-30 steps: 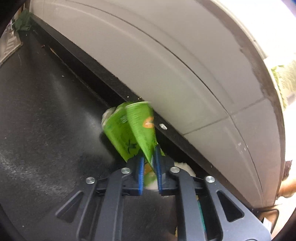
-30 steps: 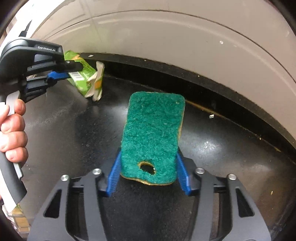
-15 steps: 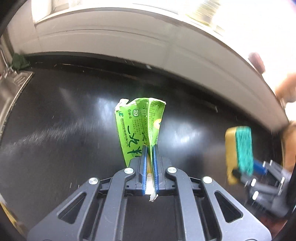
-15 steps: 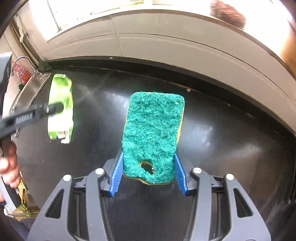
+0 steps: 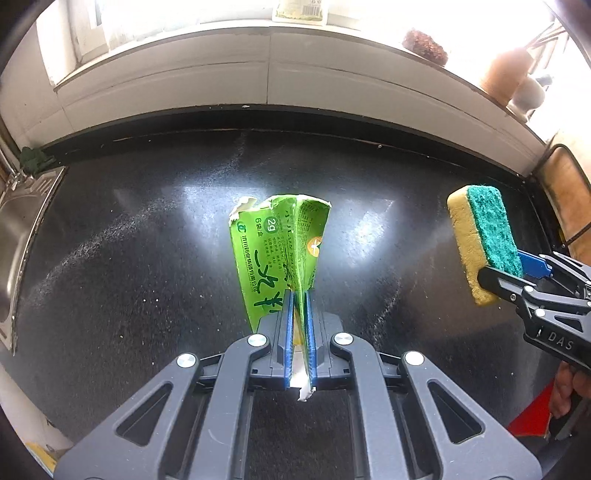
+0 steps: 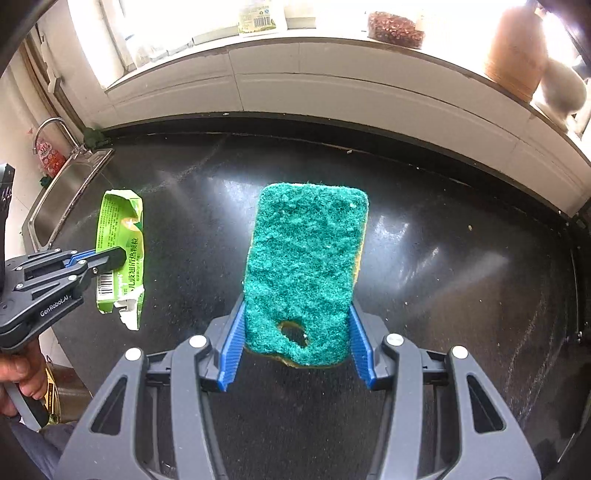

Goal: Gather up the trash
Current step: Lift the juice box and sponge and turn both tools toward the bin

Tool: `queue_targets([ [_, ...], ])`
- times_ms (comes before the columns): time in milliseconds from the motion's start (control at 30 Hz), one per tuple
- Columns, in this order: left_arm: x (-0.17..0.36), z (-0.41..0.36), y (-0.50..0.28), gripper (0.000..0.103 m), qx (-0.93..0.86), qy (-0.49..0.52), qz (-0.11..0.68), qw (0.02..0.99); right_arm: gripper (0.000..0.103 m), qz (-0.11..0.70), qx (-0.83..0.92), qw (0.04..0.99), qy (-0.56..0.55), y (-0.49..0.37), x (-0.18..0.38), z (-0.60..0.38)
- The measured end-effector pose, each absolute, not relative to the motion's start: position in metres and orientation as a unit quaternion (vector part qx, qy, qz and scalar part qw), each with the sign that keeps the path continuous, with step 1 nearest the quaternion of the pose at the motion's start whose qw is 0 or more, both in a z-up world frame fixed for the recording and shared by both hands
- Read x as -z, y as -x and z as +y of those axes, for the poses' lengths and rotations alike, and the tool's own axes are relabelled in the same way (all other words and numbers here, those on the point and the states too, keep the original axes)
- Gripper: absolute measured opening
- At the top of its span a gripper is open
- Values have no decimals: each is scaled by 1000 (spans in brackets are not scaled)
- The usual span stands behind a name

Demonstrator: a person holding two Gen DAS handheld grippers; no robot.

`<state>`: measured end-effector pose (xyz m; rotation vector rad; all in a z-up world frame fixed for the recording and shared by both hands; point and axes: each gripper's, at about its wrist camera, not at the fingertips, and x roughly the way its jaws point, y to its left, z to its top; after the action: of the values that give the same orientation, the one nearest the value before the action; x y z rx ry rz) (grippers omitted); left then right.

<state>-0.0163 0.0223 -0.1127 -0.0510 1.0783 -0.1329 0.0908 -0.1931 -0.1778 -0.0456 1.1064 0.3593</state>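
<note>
— What did the left gripper (image 5: 298, 295) have at that moment?

— A flattened green carton (image 5: 279, 254), torn white along its top edge. The blue pads were pressed together on its lower end, so the carton stood up out of the gripper, clear above the black table (image 5: 129, 240) — not resting on it. A scrap of white paper poked out below the pads.

— And the right gripper (image 6: 297, 314)?

— It was pinching a sponge (image 6: 306, 266), green scouring face toward the camera, with a small hole near its bottom edge. The blue pads sat against the two long sides. From the left wrist view the yellow foam layer showed under the green one, and the sponge was likewise held off the table.

— Where were the two relative to each other?

— Side by side over the table, well apart. In the right wrist view the carton hung at the left edge of the picture, with a hand (image 6: 16, 373) on the grip below it.

— Anything else around?

— A steel sink (image 6: 62, 199) with a curved tap at the far left end of the table, a pale tiled wall (image 5: 266, 85) behind it, and a bright windowsill above holding a brown pot (image 6: 513, 51) and a dish of something dark red (image 6: 395, 26). The table's surface was glossy and speckled with small crumbs.
</note>
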Motion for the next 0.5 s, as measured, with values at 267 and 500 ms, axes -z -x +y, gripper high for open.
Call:
queue_targets([
  [267, 102, 20, 32, 6, 53, 25, 505, 861, 50, 513, -183, 838, 28, -92, 172, -190],
  [500, 89, 51, 41, 6, 11, 43, 487, 872, 51, 502, -236, 831, 44, -97, 160, -155],
])
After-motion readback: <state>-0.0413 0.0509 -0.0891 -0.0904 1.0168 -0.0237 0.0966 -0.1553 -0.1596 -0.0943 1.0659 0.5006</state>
